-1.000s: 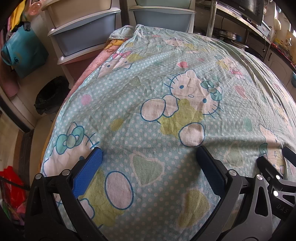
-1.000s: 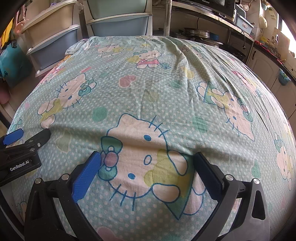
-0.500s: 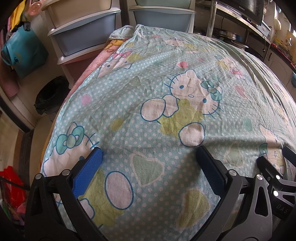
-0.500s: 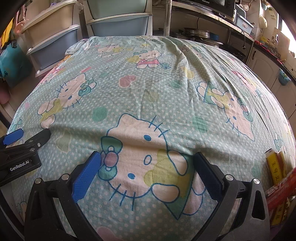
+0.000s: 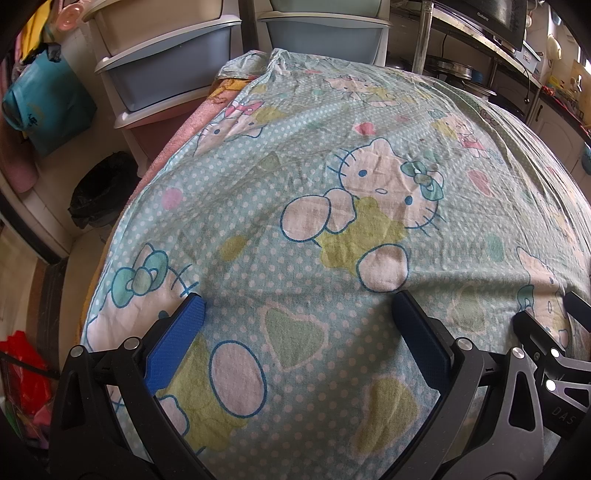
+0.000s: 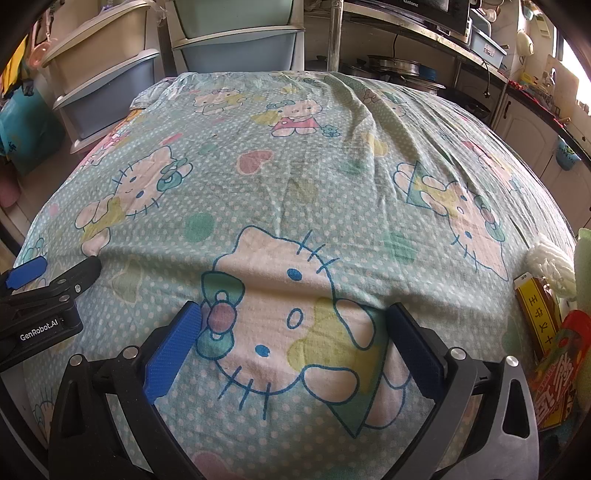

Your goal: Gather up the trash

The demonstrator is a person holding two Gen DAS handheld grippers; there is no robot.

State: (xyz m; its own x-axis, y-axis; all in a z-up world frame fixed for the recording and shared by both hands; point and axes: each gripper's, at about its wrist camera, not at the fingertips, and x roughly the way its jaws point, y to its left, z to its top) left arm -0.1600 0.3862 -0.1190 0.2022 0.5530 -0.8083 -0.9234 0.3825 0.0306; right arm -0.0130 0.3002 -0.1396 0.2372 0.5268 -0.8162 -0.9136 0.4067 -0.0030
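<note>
Trash shows at the right edge of the right wrist view: a yellow box (image 6: 536,317), a red snack wrapper (image 6: 556,380), a white crumpled wad (image 6: 550,264) and a green foam piece (image 6: 584,280). All lie on or just above the Hello Kitty cloth (image 6: 295,177). My right gripper (image 6: 293,314) is open and empty, left of the trash. My left gripper (image 5: 297,306) is open and empty over the cloth (image 5: 332,166). It also shows in the right wrist view (image 6: 51,269). The right gripper shows in the left wrist view (image 5: 546,325).
A black-lined trash bin (image 5: 99,192) stands on the floor left of the table. Plastic drawer units (image 5: 166,66) stand behind the table. A shelf with pots and a microwave (image 6: 432,11) is at the back right. A red bag (image 5: 22,373) lies at lower left.
More trash has come into the right edge of the right wrist view: first the yellow box and red wrapper, now also a white wad and a green piece. Both grippers stayed still.
</note>
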